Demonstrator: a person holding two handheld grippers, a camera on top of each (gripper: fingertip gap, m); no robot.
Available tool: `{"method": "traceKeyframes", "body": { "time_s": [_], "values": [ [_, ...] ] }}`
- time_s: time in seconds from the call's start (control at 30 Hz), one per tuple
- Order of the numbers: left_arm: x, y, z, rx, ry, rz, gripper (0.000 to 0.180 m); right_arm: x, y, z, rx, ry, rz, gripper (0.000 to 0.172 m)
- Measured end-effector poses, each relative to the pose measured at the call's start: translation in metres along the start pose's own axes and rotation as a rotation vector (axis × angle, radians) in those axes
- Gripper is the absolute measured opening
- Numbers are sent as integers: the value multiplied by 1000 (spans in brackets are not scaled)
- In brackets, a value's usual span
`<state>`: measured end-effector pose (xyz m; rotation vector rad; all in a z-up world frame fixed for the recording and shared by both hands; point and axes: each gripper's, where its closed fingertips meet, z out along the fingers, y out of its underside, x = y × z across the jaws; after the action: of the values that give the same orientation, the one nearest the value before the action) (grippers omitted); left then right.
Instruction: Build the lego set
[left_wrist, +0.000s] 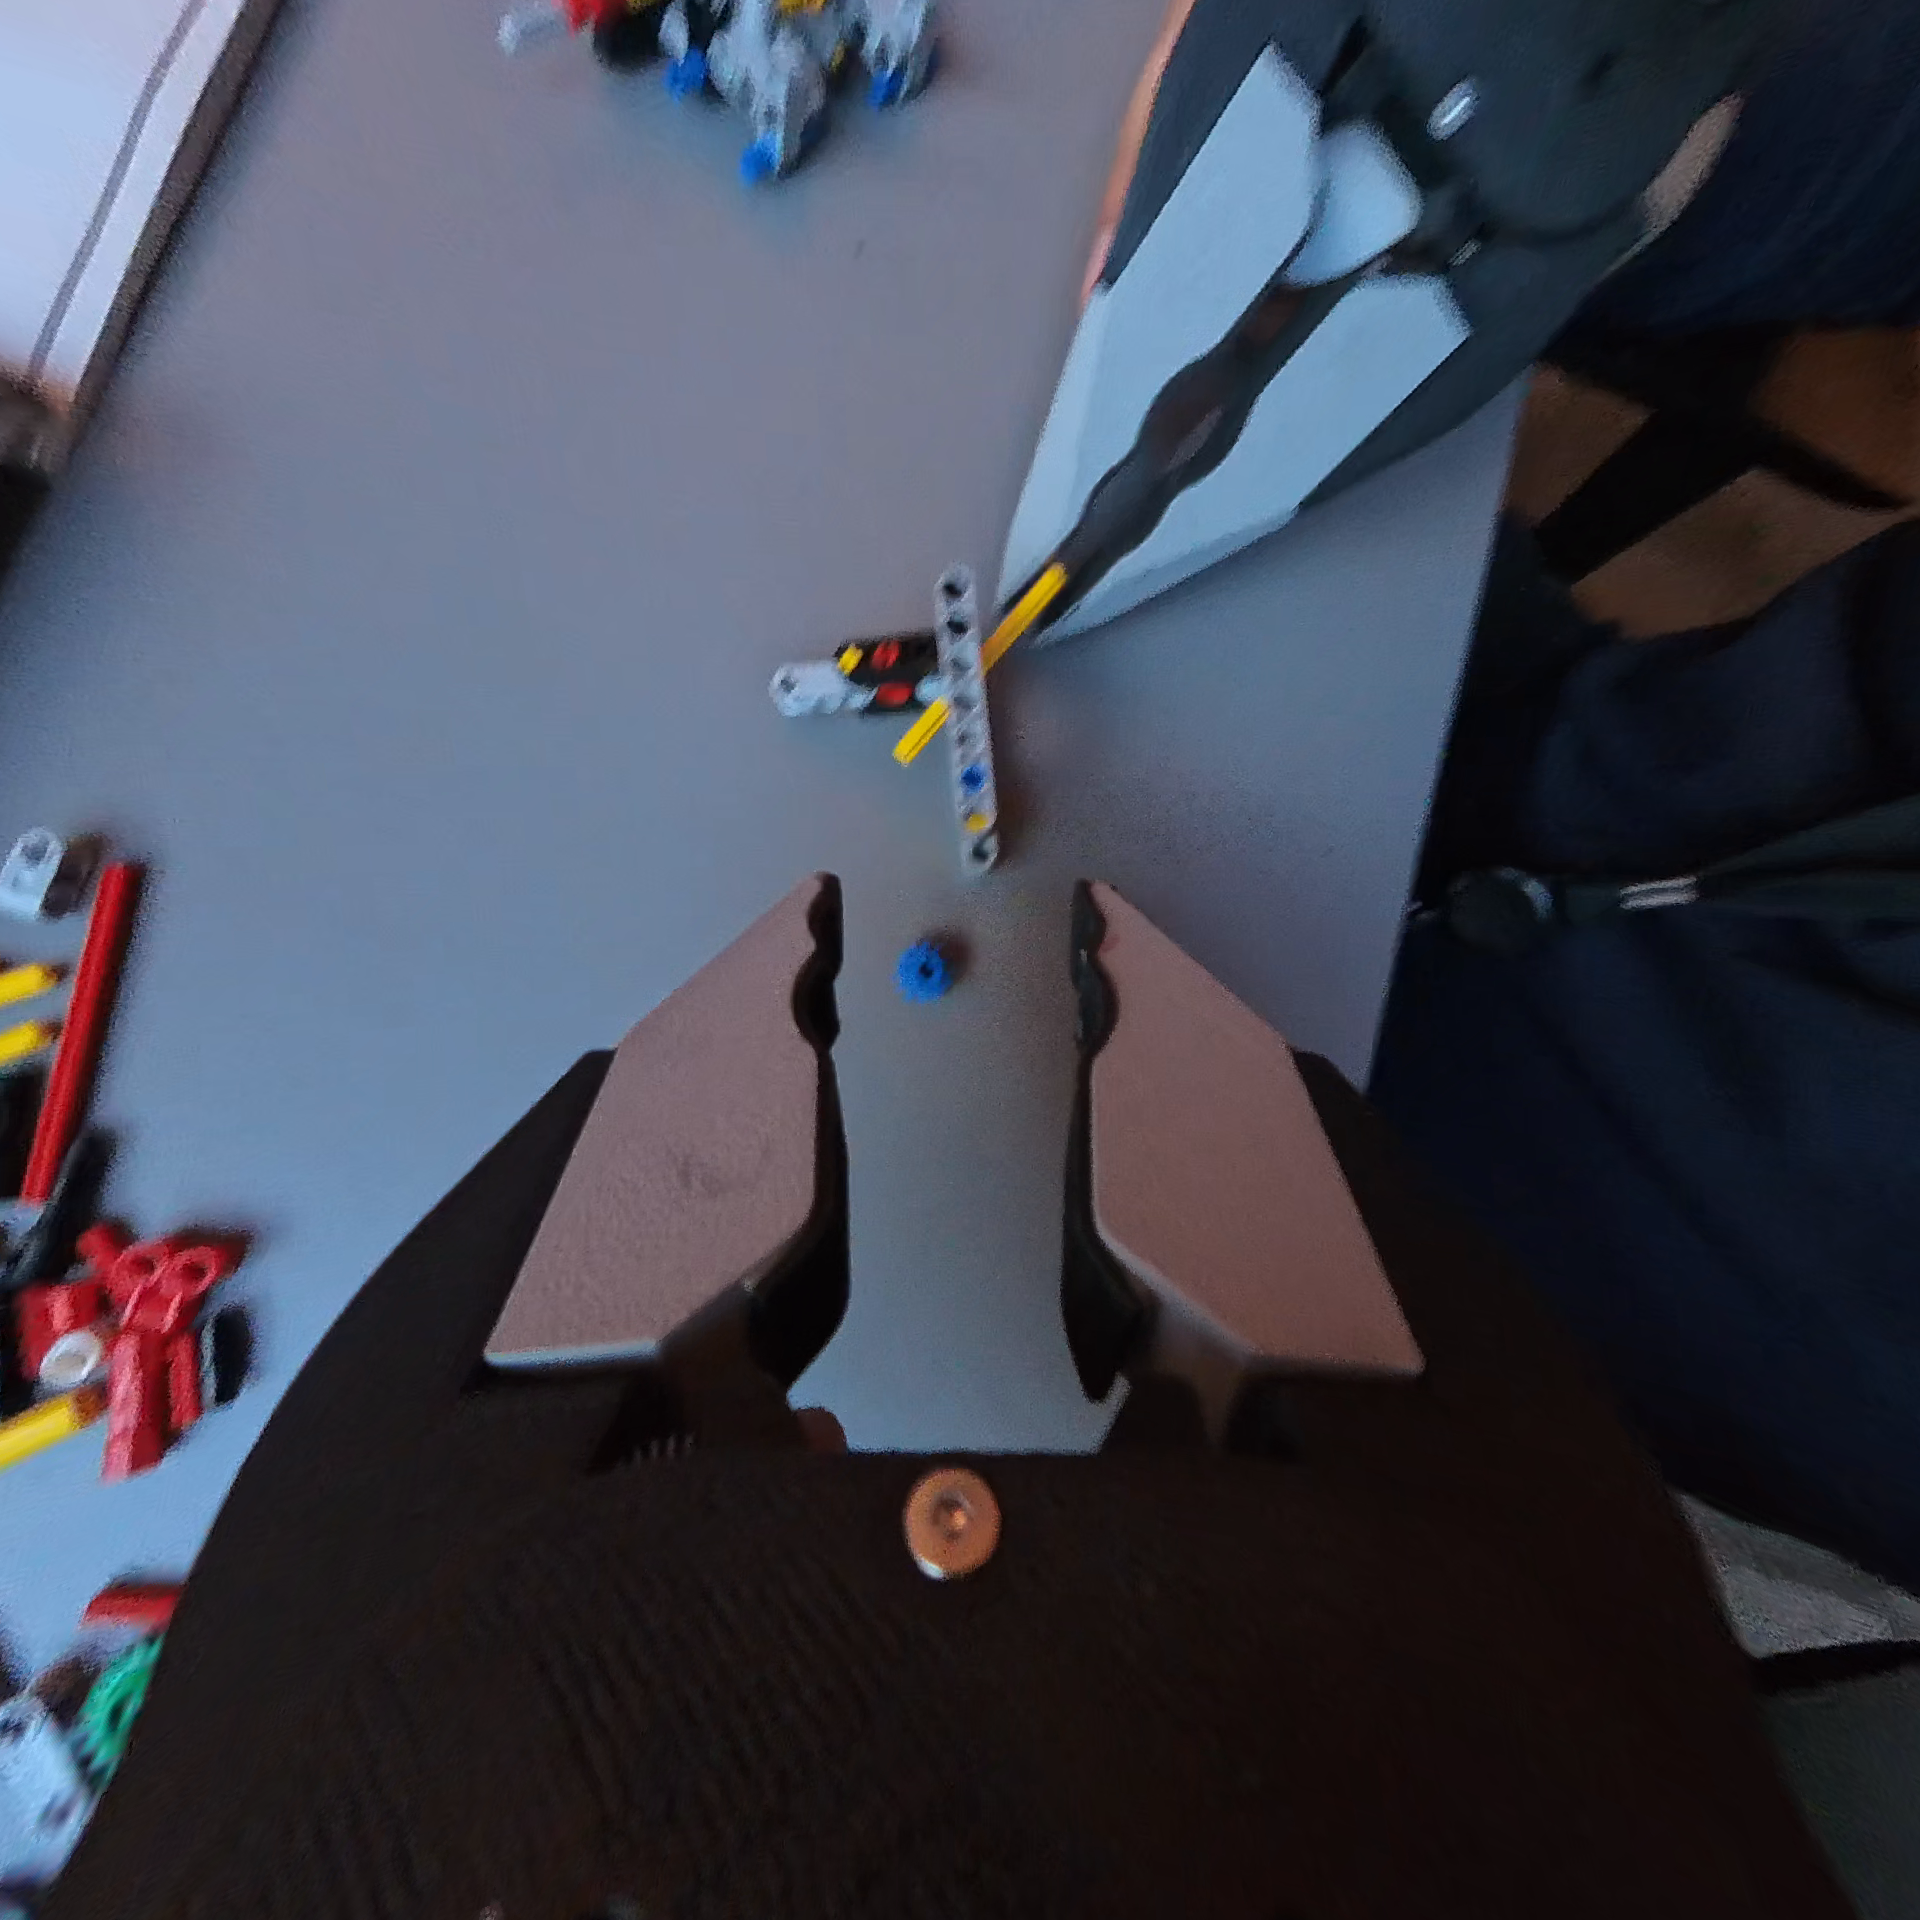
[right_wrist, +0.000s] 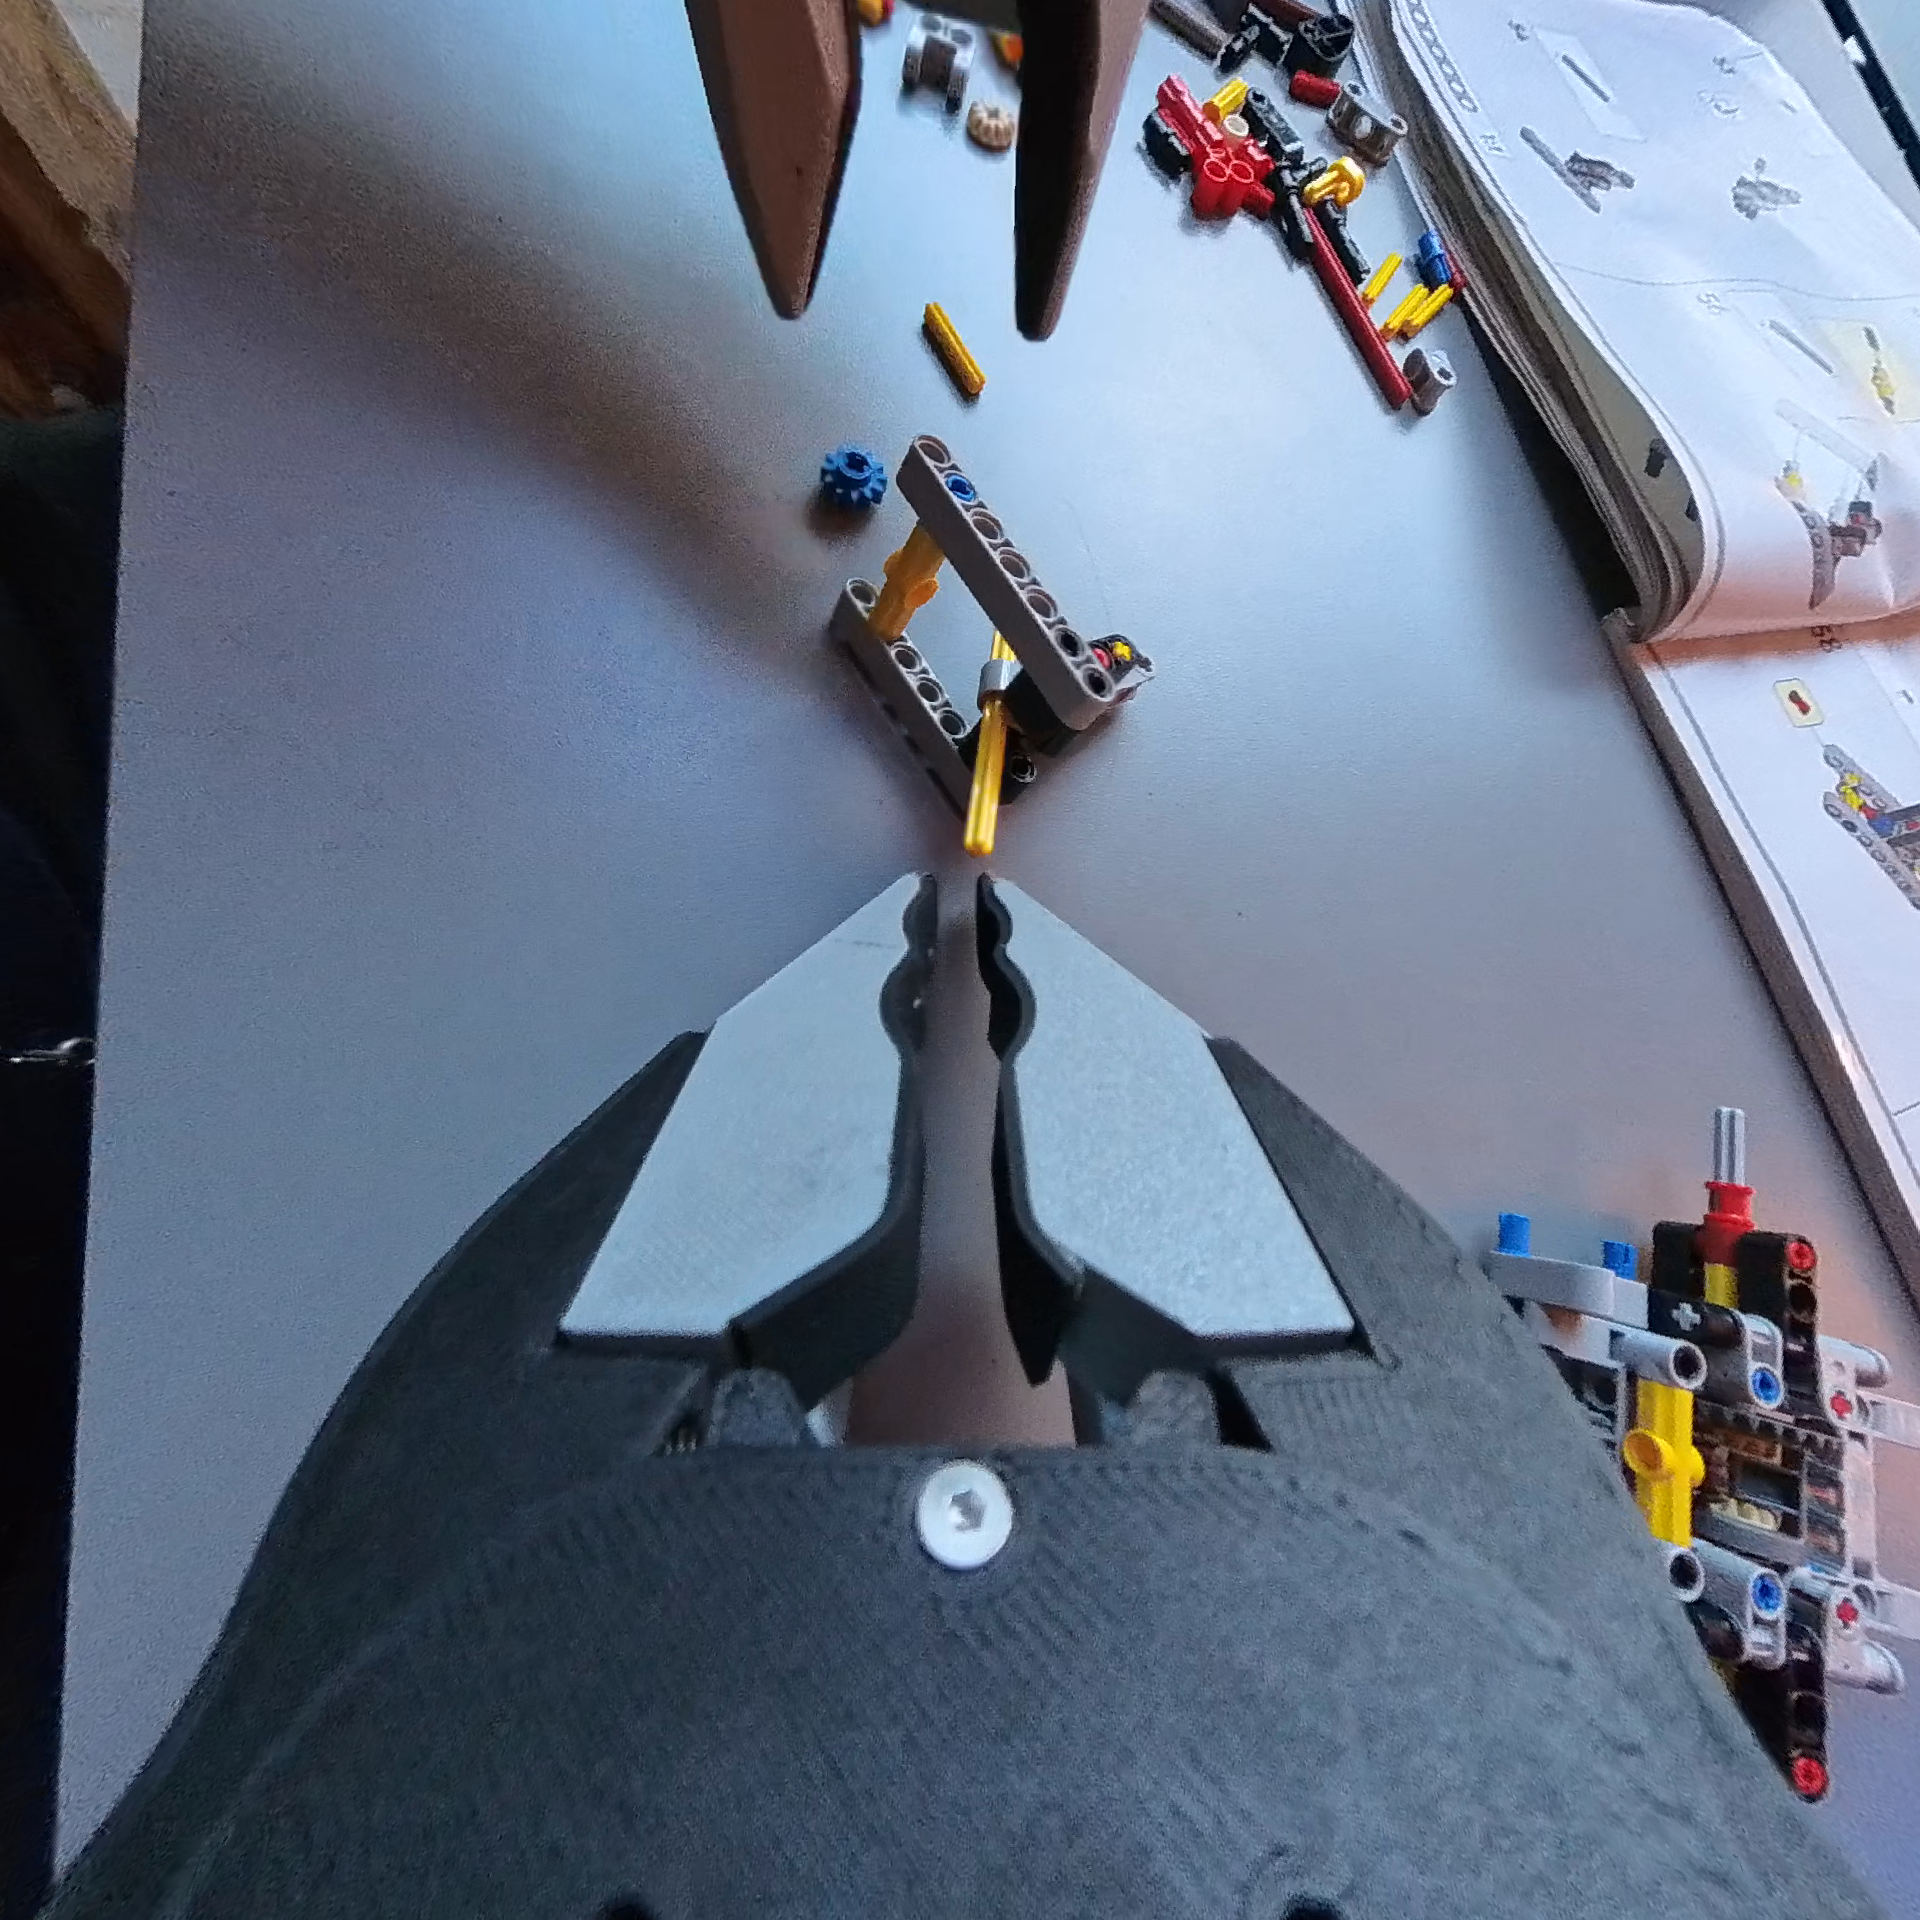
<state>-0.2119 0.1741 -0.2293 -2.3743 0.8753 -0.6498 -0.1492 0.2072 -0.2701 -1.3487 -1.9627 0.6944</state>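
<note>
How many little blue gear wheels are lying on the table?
1. The blue gear lies flat on the grey table, beside the end of the grey beam frame and under the open left gripper. More could hide in the parts piles.

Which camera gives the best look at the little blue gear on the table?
The right wrist view: the blue gear is sharp there, teeth distinct, lying beside the grey beam frame. The left wrist view shows it nearer but blurred, on the table between the open left gripper fingers, touching neither.
</note>
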Motion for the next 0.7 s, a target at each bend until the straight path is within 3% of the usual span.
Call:
{"method": "traceKeyframes", "body": {
  "time_s": [0.1,0.2,0.3,0.47,0.7],
  "values": [
    [11,-15,13,-10,42,-16,35,1,-3,-3,26,-17,42,8],
    [3,-8,28,-102,-27,6,28,1,-10,-7,75,-53,118,13],
    [9,-5,34,-117,-19,42,7,2,-12,-6,86,-71,162,14],
    [12,-12,33,-82,-50,73,5,-1,-17,-2,84,-79,161,2],
    [12,-15,35,-39,-145,93,5,1,-14,-1,65,-59,185,1]
  ]
}}
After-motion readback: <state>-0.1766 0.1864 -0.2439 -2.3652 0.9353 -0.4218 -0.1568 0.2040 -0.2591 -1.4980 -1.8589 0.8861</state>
